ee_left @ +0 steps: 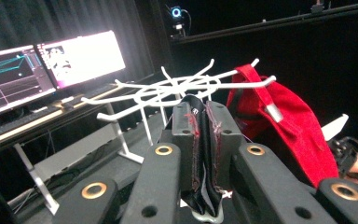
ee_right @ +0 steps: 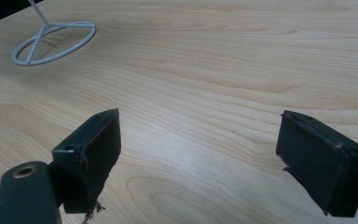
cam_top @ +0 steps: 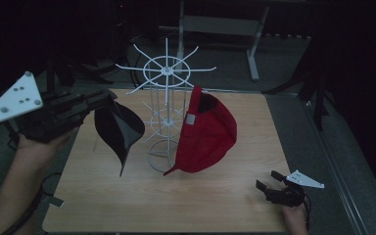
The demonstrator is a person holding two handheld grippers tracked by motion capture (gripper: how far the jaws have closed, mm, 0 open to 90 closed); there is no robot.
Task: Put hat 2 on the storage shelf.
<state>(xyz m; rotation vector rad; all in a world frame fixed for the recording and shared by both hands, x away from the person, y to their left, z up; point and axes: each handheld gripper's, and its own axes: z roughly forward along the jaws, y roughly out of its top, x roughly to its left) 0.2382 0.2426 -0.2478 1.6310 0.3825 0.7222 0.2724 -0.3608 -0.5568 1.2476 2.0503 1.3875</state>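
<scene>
Left tool (cam_top: 108,98) raised at left side, held in left hand (cam_top: 36,144), forearm coming from bottom-left; jaws clamped tight on black cap (cam_top: 117,129). Right tool (cam_top: 269,183) low at near-right corner of surface (cam_top: 215,200), right hand (cam_top: 293,215) behind it; jaws spread wide, nothing between.
</scene>
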